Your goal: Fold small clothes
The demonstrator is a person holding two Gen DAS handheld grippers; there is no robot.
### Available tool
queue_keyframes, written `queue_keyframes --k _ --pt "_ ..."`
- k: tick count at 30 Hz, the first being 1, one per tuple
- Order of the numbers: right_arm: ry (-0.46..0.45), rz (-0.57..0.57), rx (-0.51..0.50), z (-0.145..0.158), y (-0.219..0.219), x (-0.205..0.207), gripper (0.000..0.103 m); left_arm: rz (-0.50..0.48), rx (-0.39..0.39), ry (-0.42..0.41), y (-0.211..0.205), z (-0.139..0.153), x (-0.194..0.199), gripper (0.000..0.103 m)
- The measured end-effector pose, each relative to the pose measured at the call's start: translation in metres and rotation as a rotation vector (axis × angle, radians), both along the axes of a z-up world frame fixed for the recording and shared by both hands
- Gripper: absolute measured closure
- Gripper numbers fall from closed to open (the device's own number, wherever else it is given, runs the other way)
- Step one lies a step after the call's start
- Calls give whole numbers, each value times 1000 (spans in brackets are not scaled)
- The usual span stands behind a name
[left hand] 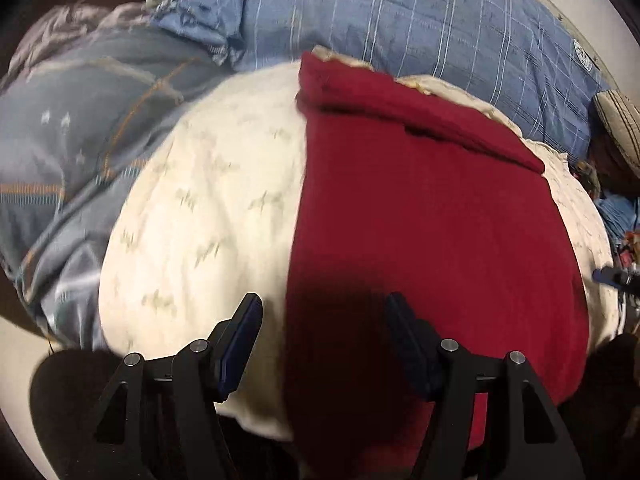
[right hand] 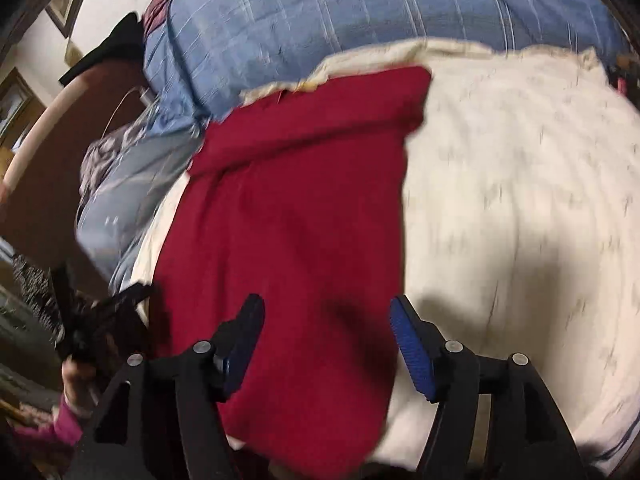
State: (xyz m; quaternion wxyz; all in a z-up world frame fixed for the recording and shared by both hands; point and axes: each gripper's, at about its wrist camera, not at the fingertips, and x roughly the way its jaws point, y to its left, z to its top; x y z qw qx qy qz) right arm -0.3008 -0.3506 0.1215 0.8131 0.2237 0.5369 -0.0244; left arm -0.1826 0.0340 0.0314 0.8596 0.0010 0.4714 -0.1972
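Here, the red garment (left hand: pixel 420 208) lies flat on the cream blanket (left hand: pixel 208 200), folded edge at 12 o'clock; left gripper (left hand: pixel 324 344) and right gripper (right hand: pixel 326 348) hover over it, jaws apart, empty.

**Soft cloth, hard matt plastic**

The red garment (left hand: pixel 420 208) is matt, slightly fuzzy cloth. Beneath it, the cream quilt (left hand: pixel 208 200) looks soft and faintly patterned. The blue bedspread (left hand: pixel 400 28) is woven with pale lines. Each tool (right hand: pixel 326 344) is matt black plastic with ribbed blue pads (right hand: pixel 412 352) and shiny metal pins.

Both the left gripper (left hand: pixel 322 304) and the right gripper (right hand: pixel 326 306) hang with jaws spread wide, gripping nothing
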Motion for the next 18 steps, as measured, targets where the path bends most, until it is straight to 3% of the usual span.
queue_keyframes --k 9,11,18 --pt "61 -18 87 -31 5 -44 35 -12 22 43 7 -13 -11 39" --pt "52 20 104 -26 13 -46 39 -16 11 52 8 -13 -12 39" --pt "64 87 129 -29 35 -46 36 -65 -81 148 18 -13 -18 39"
